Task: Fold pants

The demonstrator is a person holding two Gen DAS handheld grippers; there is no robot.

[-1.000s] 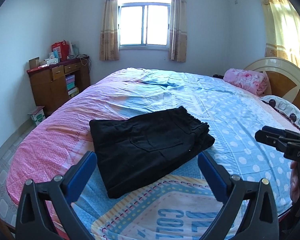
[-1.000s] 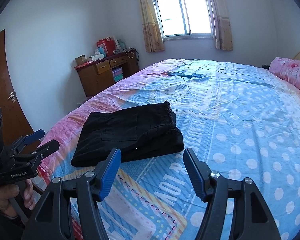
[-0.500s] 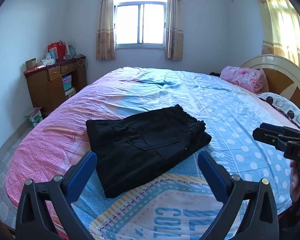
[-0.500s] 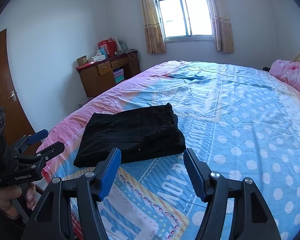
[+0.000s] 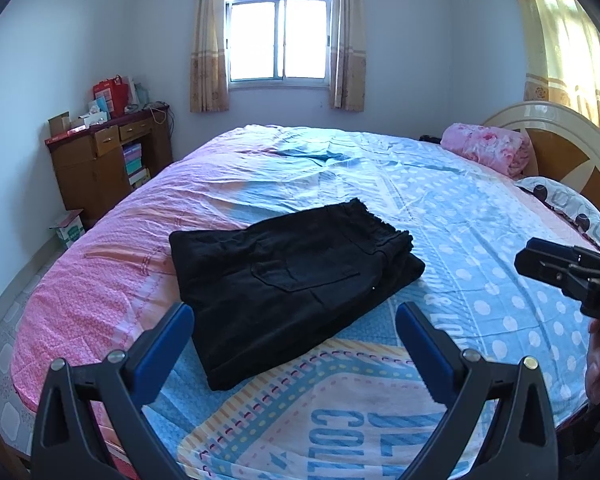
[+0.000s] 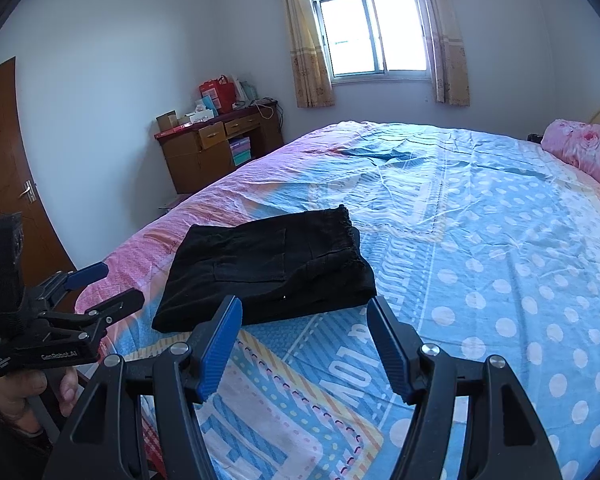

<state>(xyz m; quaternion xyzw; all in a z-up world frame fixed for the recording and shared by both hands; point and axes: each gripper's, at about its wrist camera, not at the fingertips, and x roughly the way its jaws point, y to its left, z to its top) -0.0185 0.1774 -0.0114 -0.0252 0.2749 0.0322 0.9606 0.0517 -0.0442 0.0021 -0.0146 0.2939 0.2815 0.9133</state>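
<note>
The black pants (image 5: pixel 292 280) lie folded in a compact rectangle on the bed, waistband toward the far right; they also show in the right wrist view (image 6: pixel 268 268). My left gripper (image 5: pixel 294 322) is open and empty, held above the bed just short of the pants' near edge. My right gripper (image 6: pixel 304 314) is open and empty, near the pants' near right corner. Each gripper shows from the side in the other's view: the left gripper (image 6: pixel 116 286) and the right gripper (image 5: pixel 524 254).
The bed (image 5: pixel 480 240) has a pink and blue dotted cover. A pink rolled blanket (image 5: pixel 488 148) and a pillow (image 5: pixel 568 204) lie by the headboard (image 5: pixel 564 148). A wooden desk (image 5: pixel 104 160) stands at the far left wall, and a door (image 6: pixel 4 168) is at the left.
Both grippers have drawn back and risen slightly from the bed, staying open. The folded pants have not moved.
</note>
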